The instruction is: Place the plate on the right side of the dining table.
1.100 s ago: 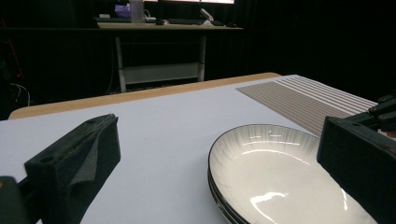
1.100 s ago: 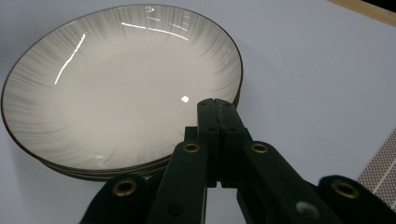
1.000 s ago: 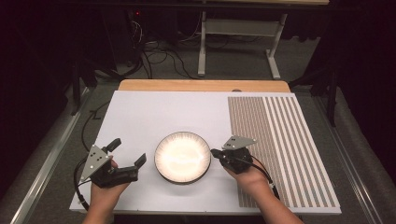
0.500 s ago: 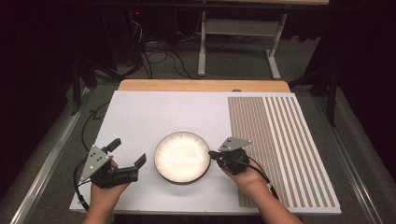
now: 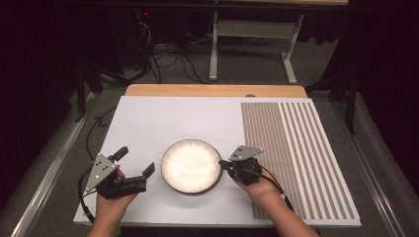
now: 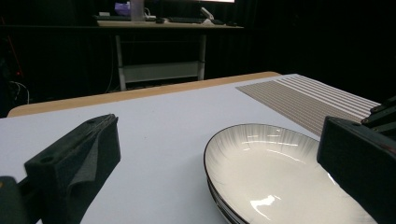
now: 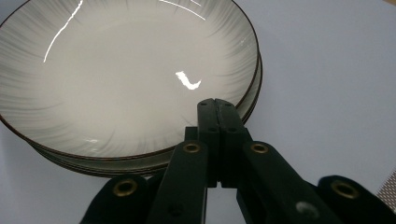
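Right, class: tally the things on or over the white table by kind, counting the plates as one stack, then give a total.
tools: 2 (left tool, right tool)
stack of plates: 1
total: 3

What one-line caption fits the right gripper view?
Right gripper, jaws shut, poised over the rim of stacked white plates.

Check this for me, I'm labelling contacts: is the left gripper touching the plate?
Apart. The high view shows bare white table between the left gripper and the plate; its jaws stand open beside the rim.
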Demonstrator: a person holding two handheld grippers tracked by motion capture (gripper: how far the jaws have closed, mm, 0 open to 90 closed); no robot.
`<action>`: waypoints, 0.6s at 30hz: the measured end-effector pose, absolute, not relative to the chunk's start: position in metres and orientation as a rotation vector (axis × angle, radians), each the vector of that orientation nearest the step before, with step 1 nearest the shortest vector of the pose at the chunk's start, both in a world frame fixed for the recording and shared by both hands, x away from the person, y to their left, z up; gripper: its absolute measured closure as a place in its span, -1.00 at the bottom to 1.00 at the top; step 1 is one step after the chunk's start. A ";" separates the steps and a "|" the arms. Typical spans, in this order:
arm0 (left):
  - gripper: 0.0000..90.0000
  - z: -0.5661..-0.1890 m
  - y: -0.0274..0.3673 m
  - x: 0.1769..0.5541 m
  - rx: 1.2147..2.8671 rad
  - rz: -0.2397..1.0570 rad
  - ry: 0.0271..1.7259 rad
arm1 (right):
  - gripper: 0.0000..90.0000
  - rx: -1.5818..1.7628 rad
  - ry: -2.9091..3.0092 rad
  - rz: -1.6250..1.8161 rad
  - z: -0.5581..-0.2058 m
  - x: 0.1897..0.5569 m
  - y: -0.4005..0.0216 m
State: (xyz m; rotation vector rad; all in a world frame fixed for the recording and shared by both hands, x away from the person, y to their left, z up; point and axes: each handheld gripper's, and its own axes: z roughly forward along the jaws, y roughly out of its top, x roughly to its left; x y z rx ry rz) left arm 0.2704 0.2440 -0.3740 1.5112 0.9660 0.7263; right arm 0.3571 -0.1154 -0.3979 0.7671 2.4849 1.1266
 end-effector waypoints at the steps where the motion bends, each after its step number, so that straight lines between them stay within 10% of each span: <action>1: -0.99 -0.374 0.244 0.270 1.511 0.726 0.966 | 1.00 0.767 2.485 1.127 -0.398 0.357 -0.115; 18: -0.99 -0.374 0.246 0.271 1.492 0.722 0.976 | 1.00 0.746 2.518 1.156 -0.401 0.357 -0.105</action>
